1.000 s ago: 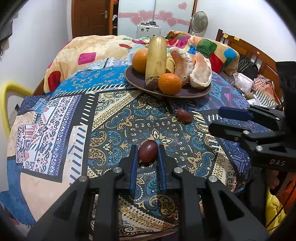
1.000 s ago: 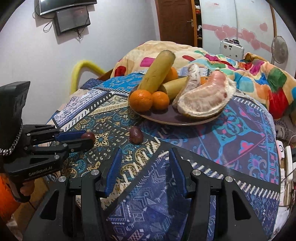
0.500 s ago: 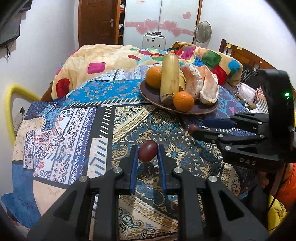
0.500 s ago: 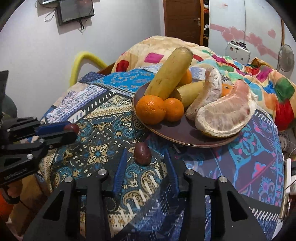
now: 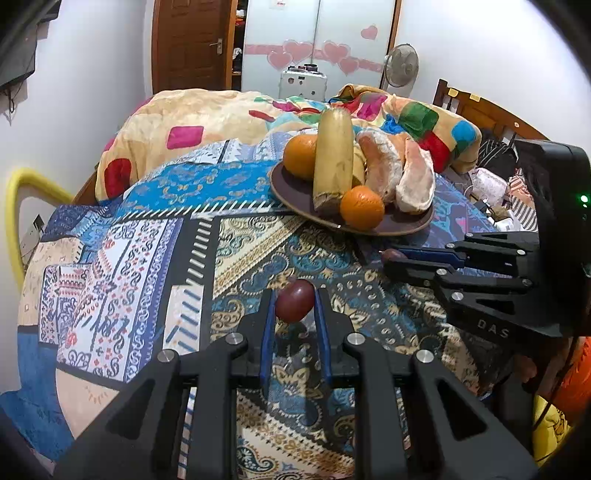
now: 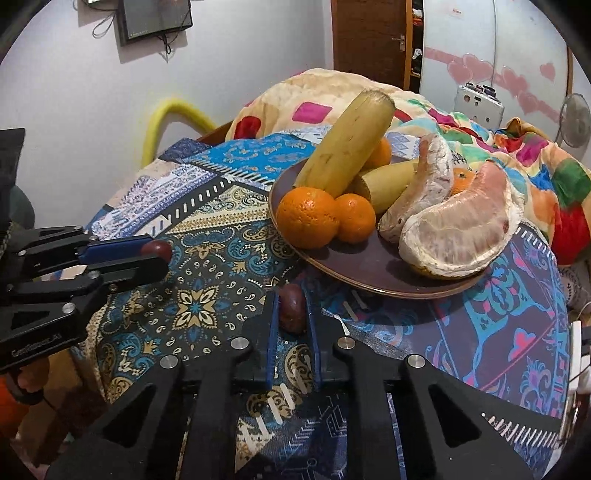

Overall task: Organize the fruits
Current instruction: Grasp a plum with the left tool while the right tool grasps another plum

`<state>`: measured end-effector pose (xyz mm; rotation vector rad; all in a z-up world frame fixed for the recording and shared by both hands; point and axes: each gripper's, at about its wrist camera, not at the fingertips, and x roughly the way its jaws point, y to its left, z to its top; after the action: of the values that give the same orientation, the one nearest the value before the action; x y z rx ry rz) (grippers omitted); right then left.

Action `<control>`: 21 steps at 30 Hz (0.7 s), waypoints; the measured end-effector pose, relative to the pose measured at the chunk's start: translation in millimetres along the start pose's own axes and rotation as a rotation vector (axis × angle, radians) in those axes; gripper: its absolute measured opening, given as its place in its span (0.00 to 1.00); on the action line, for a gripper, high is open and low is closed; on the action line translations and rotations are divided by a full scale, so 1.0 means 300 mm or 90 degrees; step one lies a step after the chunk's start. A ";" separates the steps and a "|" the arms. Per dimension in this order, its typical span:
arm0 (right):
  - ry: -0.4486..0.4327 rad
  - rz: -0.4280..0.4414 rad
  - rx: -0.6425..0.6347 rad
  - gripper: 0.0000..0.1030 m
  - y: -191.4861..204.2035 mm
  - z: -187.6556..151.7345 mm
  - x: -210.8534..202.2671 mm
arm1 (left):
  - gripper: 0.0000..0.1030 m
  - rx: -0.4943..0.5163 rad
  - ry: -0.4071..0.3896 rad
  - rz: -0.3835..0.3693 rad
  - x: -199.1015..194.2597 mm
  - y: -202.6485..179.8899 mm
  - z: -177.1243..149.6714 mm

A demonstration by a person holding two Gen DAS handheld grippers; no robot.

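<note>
Jaws of left gripper (image 5: 294, 310) clamped on one small dark-red oval fruit (image 5: 294, 305), lifted off patterned cloth surface (image 5: 147, 236); right gripper (image 6: 291, 314) now closed around second small dark-red fruit (image 6: 291, 308), earlier wide apart. Neither yet on round brown plate (image 6: 369, 275) beside oranges (image 6: 308, 216).

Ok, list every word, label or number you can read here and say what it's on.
"DAS" – on the black body of the right gripper, seen from the left wrist view.
Raised lettering on the body of the left gripper, in the right wrist view – too blurred to read.
Wall screen – no legible text.
Nothing else readable.
</note>
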<state>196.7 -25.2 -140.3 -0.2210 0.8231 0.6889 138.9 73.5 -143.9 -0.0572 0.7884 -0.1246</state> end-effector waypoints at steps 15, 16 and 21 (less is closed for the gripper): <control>-0.073 -0.029 0.012 0.13 -0.093 0.074 -0.104 | 0.20 0.010 -0.030 -0.027 0.017 -0.062 0.114; -0.070 -0.029 0.012 0.13 -0.098 0.077 -0.092 | 0.20 0.012 -0.030 -0.028 0.019 -0.065 0.117; -0.051 -0.029 0.014 0.13 -0.119 0.084 -0.037 | 0.20 0.021 -0.031 -0.029 0.034 -0.082 0.135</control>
<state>229.3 -46.8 -118.1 -0.1905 0.7470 0.6413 172.4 47.9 -120.1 -0.0466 0.7371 -0.1793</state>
